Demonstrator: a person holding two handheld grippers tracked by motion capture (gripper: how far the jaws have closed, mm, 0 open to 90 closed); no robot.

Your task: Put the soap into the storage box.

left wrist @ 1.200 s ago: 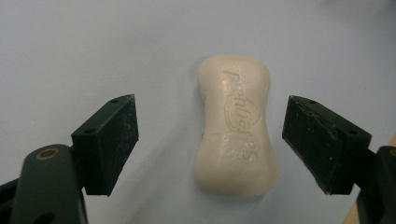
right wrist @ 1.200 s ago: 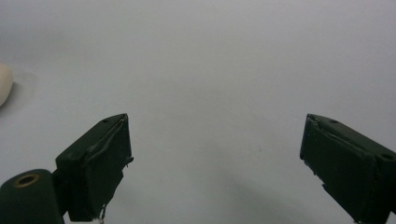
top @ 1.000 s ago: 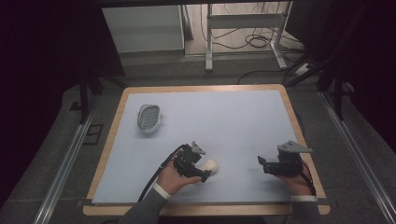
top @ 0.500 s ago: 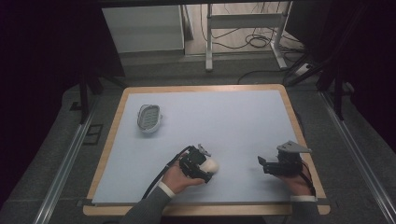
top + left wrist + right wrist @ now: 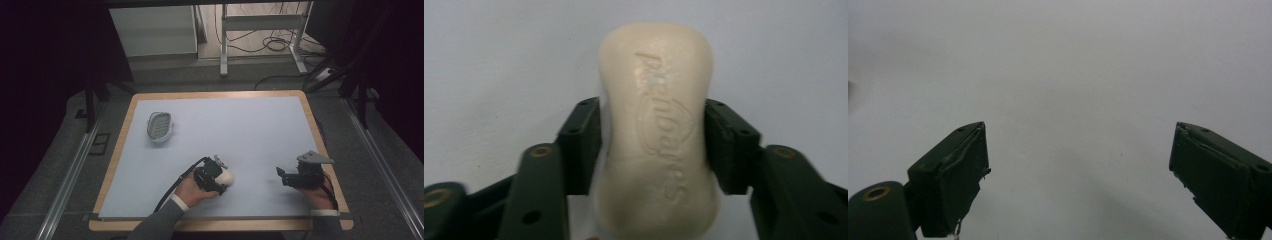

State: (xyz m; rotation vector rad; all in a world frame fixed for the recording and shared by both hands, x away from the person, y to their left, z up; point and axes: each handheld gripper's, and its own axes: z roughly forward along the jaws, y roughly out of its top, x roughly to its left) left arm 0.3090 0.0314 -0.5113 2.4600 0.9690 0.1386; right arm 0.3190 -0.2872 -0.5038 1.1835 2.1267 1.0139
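Note:
A cream bar of soap (image 5: pixel 656 130) with embossed lettering lies on the pale blue mat (image 5: pixel 240 130), near the front and left of centre. My left gripper (image 5: pixel 653 135) has just been closing and is now shut on it, with a black pad pressing on each long side. In the high view the soap (image 5: pixel 228 176) sticks out to the right of my left gripper (image 5: pixel 224 178), which a hand holds low over the mat. My right gripper (image 5: pixel 280 176) rests at the front right, pointing left. Its jaws stand wide open in the right gripper view (image 5: pixel 1078 165), with bare mat between them.
An oval grey soap dish (image 5: pixel 160 126) with a ribbed inside sits at the mat's left, farther back. A wooden rim (image 5: pixel 117 150) frames the mat. Beyond the table are white furniture legs (image 5: pixel 224 45) and floor cables (image 5: pixel 270 45).
My left gripper slid slightly right over the soap and its jaws closed around the bar. My right gripper stayed in place.

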